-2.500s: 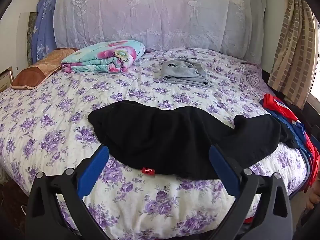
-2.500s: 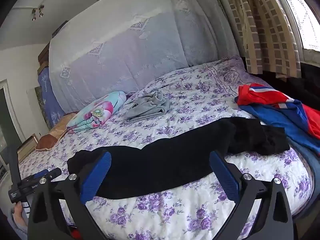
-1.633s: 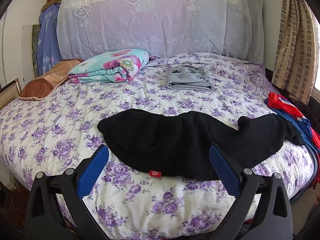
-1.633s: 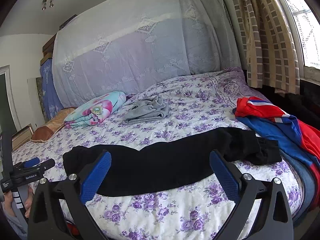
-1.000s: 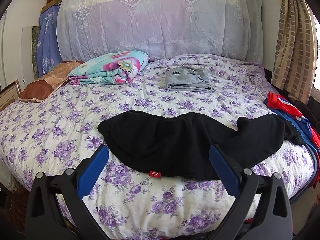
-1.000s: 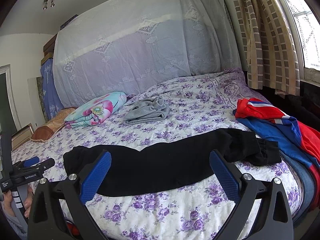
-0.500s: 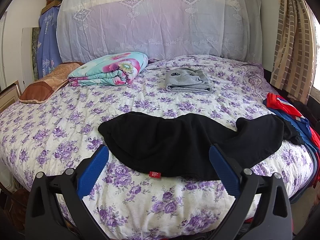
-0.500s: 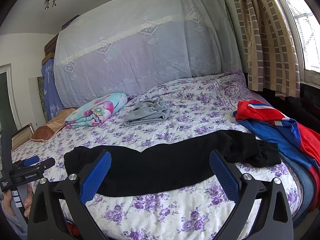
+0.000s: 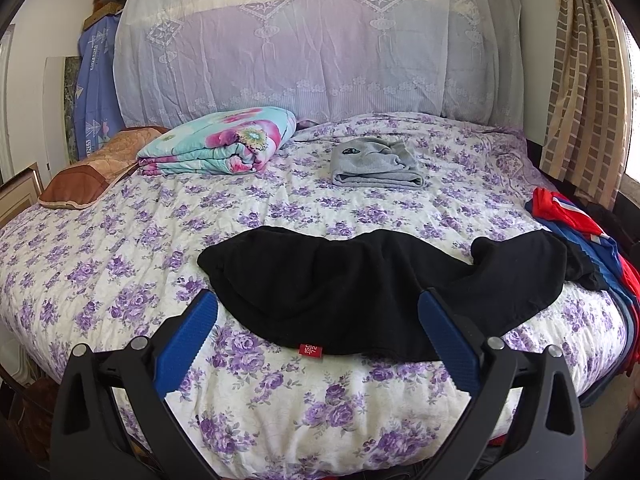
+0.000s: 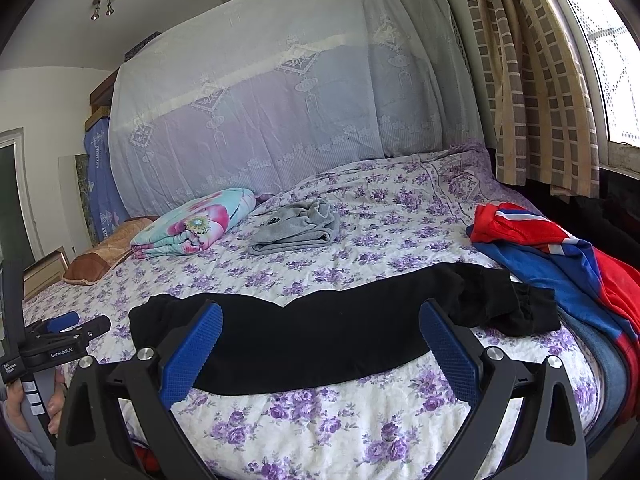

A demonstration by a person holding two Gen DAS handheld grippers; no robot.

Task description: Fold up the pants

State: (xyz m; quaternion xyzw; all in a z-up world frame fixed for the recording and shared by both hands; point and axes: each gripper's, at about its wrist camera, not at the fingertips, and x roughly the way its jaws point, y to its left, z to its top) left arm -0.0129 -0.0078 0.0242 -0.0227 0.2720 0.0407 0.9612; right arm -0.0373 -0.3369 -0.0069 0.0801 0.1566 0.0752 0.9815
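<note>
Where the left wrist view looks out, left tongs (image 9: pixel 318 312): blue pads spread wide, holding nothing, poised off the near edge of the bed (image 9: pixel 120 240). Black pants (image 9: pixel 360 288): laid crosswise on the purple-flowered bedspread near that edge, partly bunched at the right end, small red tag (image 9: pixel 310 349) at the near hem. Grey folded garment (image 9: pixel 374 162): farther back, well apart from the pants. Floral folded blanket (image 9: pixel 218 142): back left, beside a brown pillow (image 9: pixel 96 168). Red and blue clothes (image 9: pixel 576 224): right edge of bed.

Right wrist view, right tongs (image 10: pixel 320 322): pads likewise spread, empty, before the pants (image 10: pixel 320 336). Pants' right end touches the red and blue clothes (image 10: pixel 560 260). Left tongs (image 10: pixel 68 326) visible lower left, hand-held; their spread cannot be told from here. Checked curtain (image 10: pixel 532 80): right, by the window.
</note>
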